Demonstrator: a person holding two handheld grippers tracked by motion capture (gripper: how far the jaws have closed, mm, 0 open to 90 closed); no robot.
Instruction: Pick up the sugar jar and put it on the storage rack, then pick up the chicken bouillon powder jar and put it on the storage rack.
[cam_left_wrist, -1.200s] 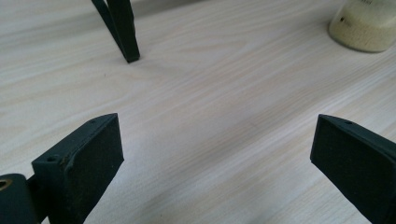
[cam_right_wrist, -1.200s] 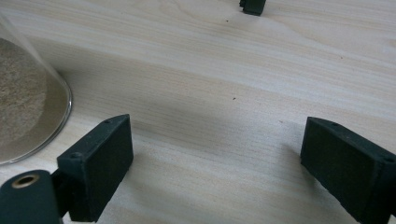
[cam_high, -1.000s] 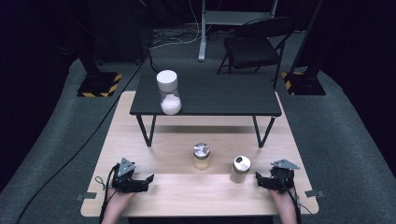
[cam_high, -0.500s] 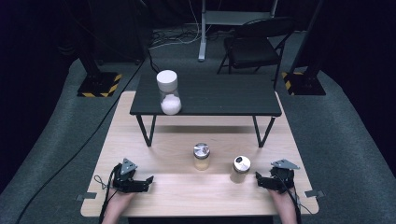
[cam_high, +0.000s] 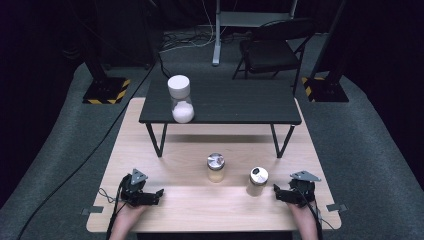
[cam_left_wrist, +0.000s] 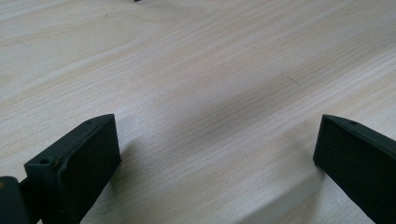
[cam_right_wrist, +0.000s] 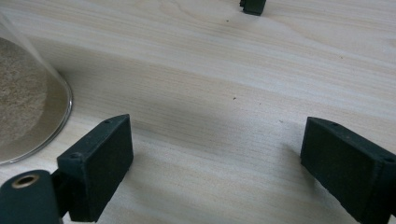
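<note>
Down at the near edge of the light wooden table (cam_high: 150, 150), both grippers rest low on the surface, one at each corner. At the near left, the left gripper (cam_high: 157, 194) lies with its jaws spread wide and nothing between them; its own view shows bare wood grain (cam_left_wrist: 210, 93) in the gap. At the near right, the right gripper (cam_high: 277, 192) has its jaws just as far apart and empty too. Its own view catches the curved glass base of a jar of sandy powder (cam_right_wrist: 23, 107) just beside its left jaw, apart from it.

From above, that silver-lidded jar (cam_high: 258, 181) stands just left of the right gripper. A second small jar with a silver lid (cam_high: 216, 168) stands near it, toward the middle of the table. Farther back, a low black table (cam_high: 240, 102) sits on the wooden one, carrying a tall white-lidded jar (cam_high: 180, 98) partly filled with white powder at its left end. A black chair (cam_high: 272, 50) stands on the floor beyond.
</note>
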